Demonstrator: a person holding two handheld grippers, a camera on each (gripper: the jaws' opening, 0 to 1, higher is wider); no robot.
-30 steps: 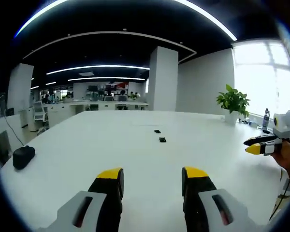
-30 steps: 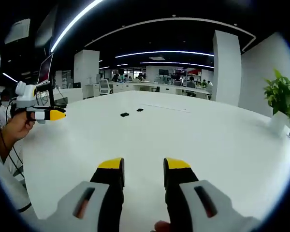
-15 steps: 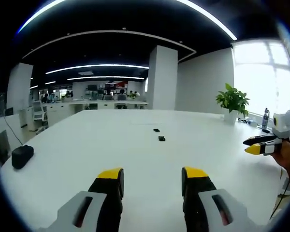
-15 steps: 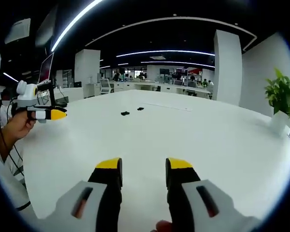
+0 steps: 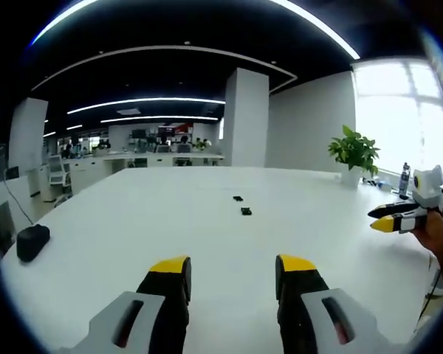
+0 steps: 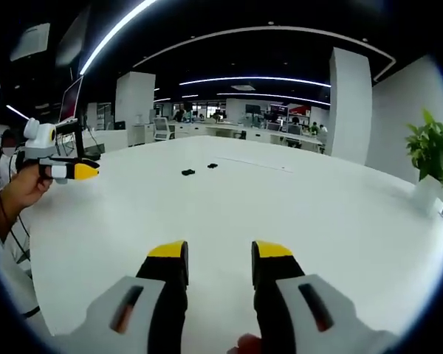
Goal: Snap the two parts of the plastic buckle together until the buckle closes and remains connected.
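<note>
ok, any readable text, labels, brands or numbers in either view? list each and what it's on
None can be read.
Red sign on the far office wall: lettering too small and blurred to read.
Buckle parts on the white table: plain black, no marking visible.
Left hand-held gripper and right hand-held gripper: yellow-tipped black jaws, no visible label.
Black object at the table edge: no visible text.

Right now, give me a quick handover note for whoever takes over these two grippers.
Left gripper: open, empty, held above the white table.
Right gripper: open, empty, also above the table.
The two buckle parts lie apart from each other, small and black, far out on the table ahead of both grippers.
Done: nothing; neither part is picked up and the buckle is not joined.
Left: reach out, take one part in each gripper, press them together until they stay connected.
</note>
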